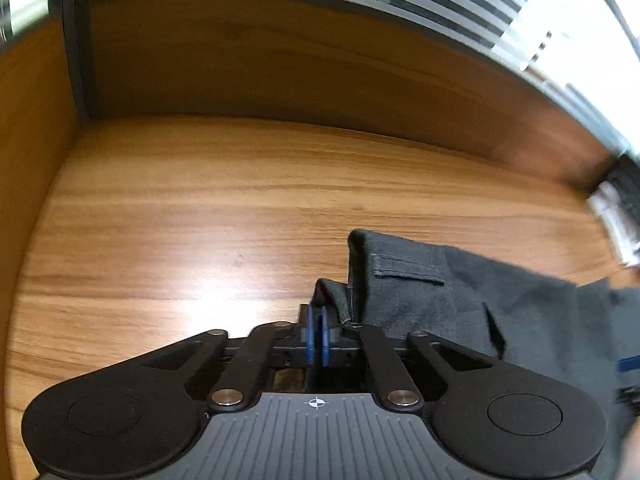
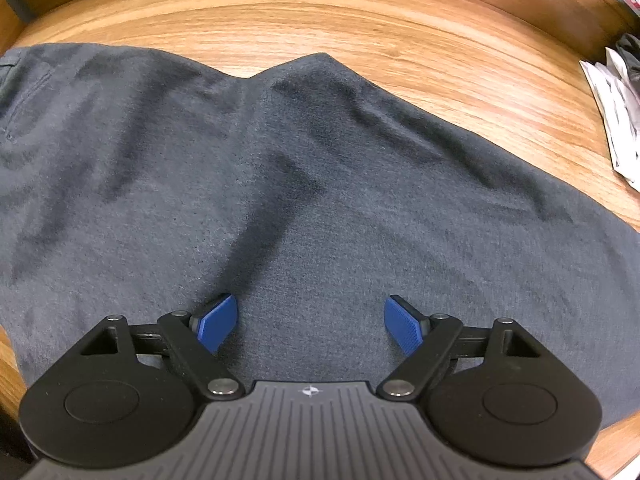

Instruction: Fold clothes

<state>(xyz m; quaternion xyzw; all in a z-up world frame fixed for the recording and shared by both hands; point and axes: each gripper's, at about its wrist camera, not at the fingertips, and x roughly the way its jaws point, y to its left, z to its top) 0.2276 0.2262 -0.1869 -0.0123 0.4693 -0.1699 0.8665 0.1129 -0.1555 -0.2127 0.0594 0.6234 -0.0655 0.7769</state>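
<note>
A dark grey garment point(image 2: 304, 184) lies spread on the wooden table point(image 2: 360, 16), wrinkled, with a peak at its far edge. My right gripper point(image 2: 310, 326) hovers open just over the cloth's near part, its blue pads point(image 2: 216, 324) wide apart with nothing between them. In the left wrist view the same garment point(image 1: 460, 304) fills the right side, showing a stitched pocket welt. Its left edge is bunched and stands up. My left gripper point(image 1: 318, 334) has its blue pads nearly together, pinching that raised edge at the tips.
White papers with a dark item point(image 2: 616, 112) lie at the table's right edge; they also show as the blurred papers point(image 1: 616, 216). A wooden back panel point(image 1: 280, 60) and a dark upright post point(image 1: 76, 60) close off the far side. Bare tabletop point(image 1: 180, 220) stretches left of the garment.
</note>
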